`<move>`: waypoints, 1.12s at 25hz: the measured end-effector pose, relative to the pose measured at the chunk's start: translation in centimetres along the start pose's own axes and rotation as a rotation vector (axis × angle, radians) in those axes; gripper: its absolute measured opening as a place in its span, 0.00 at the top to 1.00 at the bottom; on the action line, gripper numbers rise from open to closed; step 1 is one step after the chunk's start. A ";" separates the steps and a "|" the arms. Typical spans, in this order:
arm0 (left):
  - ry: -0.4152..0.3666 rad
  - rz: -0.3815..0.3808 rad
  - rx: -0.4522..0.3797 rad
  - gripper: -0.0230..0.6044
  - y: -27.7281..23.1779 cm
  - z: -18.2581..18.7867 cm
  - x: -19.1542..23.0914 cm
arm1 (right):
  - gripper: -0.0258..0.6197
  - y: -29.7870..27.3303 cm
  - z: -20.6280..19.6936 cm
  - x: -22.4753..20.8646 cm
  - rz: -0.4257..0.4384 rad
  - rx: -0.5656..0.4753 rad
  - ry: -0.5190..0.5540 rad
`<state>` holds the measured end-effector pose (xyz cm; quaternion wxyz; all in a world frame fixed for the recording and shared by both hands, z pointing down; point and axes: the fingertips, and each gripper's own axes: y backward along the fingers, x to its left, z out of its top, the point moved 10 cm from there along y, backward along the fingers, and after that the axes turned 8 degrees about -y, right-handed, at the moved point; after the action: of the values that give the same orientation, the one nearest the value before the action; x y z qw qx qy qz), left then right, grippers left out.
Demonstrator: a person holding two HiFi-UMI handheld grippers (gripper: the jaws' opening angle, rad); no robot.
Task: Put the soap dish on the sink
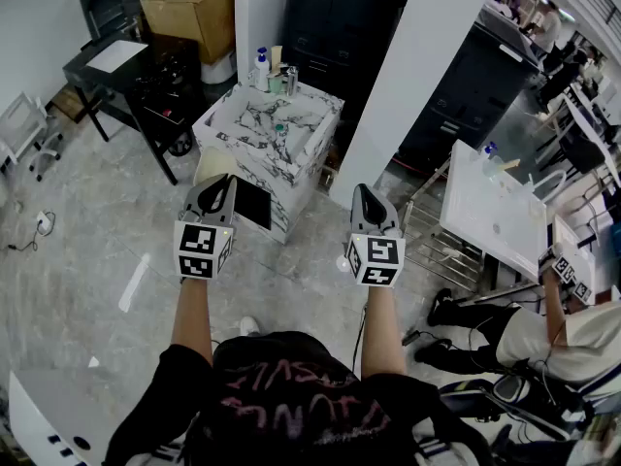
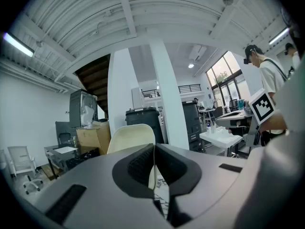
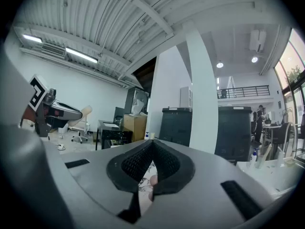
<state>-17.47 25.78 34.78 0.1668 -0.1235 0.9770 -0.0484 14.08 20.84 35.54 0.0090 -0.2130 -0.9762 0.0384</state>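
Head view, two grippers, left gripper (image 1: pixel 228 179), right gripper (image 1: pixel 360 190), fingers clenched empty, one marble counter (image 1: pixel 245 136)

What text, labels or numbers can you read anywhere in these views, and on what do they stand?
No text reads clearly in any view.
Pink print on the person's black shirt: lettering, too distorted to read.
Black-and-white square marker cubes: patterns only, no words.
White bottle with blue top: label too small to read.
Brown cardboard box: no print visible.

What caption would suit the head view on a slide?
Person holds the left gripper and right gripper, both shut and empty, facing a marble-patterned counter.
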 end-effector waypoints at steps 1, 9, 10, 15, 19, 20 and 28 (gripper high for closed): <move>-0.008 0.000 0.003 0.93 0.0 0.1 -0.2 | 0.94 0.1 -0.1 0.1 0.000 0.002 0.002; -0.020 -0.005 0.017 0.93 0.2 0.2 -0.9 | 0.94 -0.1 -0.5 0.5 0.017 0.016 0.001; -0.019 -0.005 0.019 0.93 0.3 0.1 -0.8 | 0.94 -0.2 -0.5 0.7 0.021 0.018 0.004; -0.018 -0.008 0.019 0.93 0.2 -0.2 -0.3 | 0.94 -0.9 -0.7 1.3 0.030 0.022 -0.016; -0.017 -0.016 0.019 0.93 0.1 -0.6 0.0 | 0.94 -1.3 -0.6 1.8 0.039 0.016 -0.023; -0.015 -0.018 0.018 0.93 0.0 -0.7 0.0 | 0.94 -1.4 -0.7 1.9 0.039 0.016 -0.020; -0.009 -0.053 0.015 0.93 -1.1 -1.7 2.0 | 0.94 -3.4 -0.6 3.9 0.031 0.028 -0.015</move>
<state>-19.58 24.32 35.90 0.1709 -0.1484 0.9722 -0.0596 9.17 19.41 36.40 0.0043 -0.2275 -0.9723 0.0538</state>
